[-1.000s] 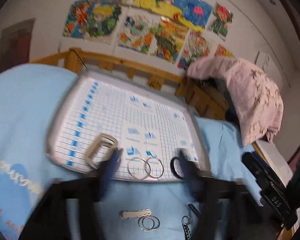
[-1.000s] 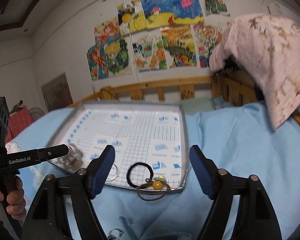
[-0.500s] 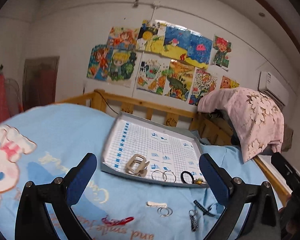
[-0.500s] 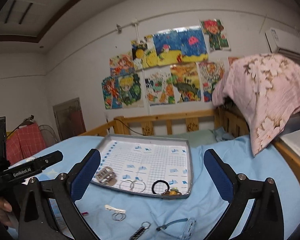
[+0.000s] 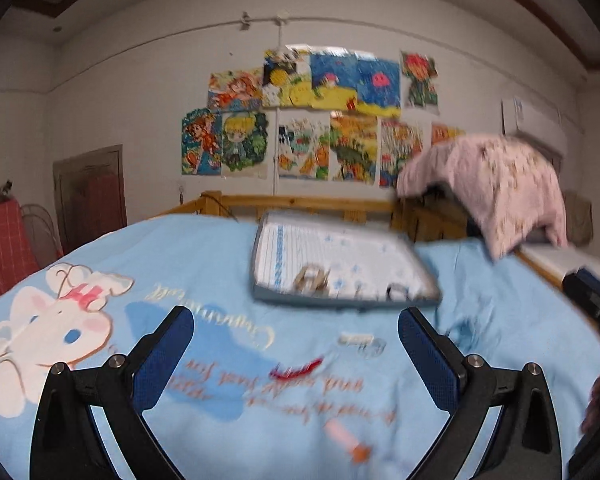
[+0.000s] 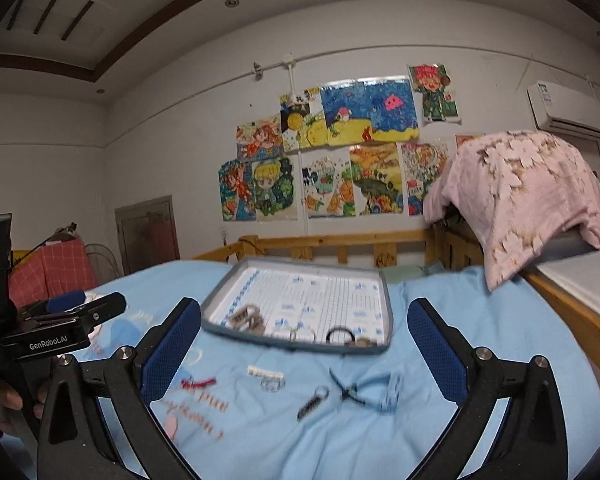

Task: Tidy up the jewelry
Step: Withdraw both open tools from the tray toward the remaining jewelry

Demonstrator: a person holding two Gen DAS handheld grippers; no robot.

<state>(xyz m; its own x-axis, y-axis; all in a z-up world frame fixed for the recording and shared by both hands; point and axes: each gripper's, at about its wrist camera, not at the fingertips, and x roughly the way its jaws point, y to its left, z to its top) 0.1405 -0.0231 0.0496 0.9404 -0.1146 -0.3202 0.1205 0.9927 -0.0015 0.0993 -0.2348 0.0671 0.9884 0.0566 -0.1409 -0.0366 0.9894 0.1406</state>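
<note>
You are holding both the left gripper (image 5: 296, 344) and right gripper (image 6: 304, 340) with fingers spread wide, gripping nothing. Loose jewelry (image 6: 316, 394) is lying on the bed (image 6: 460, 360) before the tray (image 6: 386, 312); soft bedding could be letting thin rings slip from your pinch.

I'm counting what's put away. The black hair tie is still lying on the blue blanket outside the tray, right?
Not quite. The black hair tie already lies inside the tray, near its front edge, not on the blue blanket. The right wrist view shows it.
</note>
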